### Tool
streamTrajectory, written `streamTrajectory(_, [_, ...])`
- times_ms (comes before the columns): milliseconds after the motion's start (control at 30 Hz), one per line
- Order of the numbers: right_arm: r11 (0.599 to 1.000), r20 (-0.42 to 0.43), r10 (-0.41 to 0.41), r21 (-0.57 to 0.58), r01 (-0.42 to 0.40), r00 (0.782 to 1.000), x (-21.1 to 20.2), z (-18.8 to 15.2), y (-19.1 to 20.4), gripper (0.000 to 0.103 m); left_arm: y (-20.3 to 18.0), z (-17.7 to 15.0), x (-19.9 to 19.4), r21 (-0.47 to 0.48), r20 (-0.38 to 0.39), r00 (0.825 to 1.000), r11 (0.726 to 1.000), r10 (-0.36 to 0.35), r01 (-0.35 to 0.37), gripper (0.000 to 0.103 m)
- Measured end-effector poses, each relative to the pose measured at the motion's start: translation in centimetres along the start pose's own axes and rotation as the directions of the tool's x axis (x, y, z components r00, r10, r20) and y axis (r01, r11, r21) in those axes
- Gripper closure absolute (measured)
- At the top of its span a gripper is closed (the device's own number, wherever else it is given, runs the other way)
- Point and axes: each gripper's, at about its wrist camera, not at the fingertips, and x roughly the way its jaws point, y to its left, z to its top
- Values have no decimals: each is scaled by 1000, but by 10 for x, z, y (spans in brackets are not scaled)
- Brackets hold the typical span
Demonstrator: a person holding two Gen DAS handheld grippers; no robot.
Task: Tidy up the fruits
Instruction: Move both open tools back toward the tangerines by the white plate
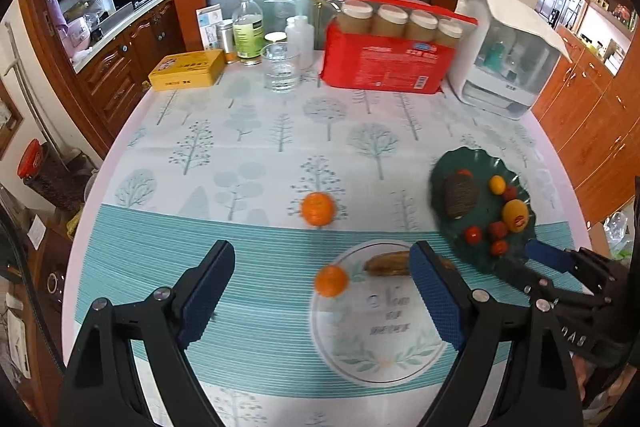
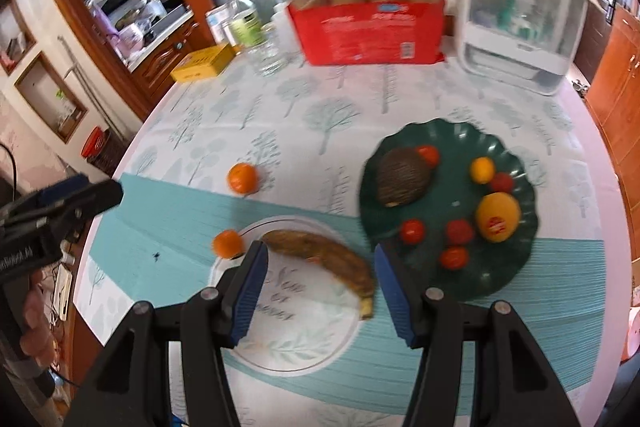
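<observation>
Hovering above the tree-print tablecloth (image 1: 248,131), the left gripper (image 1: 322,291) is spread wide and holds nothing, a tangerine (image 1: 331,280) lying between its fingers at lower centre. Released too, the right gripper (image 2: 320,283) straddles the browned banana (image 2: 328,259). Another tangerine (image 2: 242,178) sits mid-frame, and the dark green plate (image 2: 516,267) of fruit lies to the right.
</observation>
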Motion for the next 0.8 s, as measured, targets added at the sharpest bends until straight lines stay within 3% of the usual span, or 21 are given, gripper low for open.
streamTrajectory(167, [1000,-7,-4,-2,4,1000,14,-3,29,47,21,4,10,71,-14,1000,997,3,-2,15])
streamTrajectory(267, [1000,-9,-11,5,11,1000,25,-3,44,47,29,7,20,165,-7,1000,986,10,-8,15])
streamTrajectory(533, [1000,-18,9,28,-8,1000,65,-5,69,47,37,14,63,409,-24,999,911,-39,46,15])
streamTrajectory(800, [999,-58,21,-26,-23,998,119,-19,99,47,46,23,136,438,-165,979,880,-122,183,15])
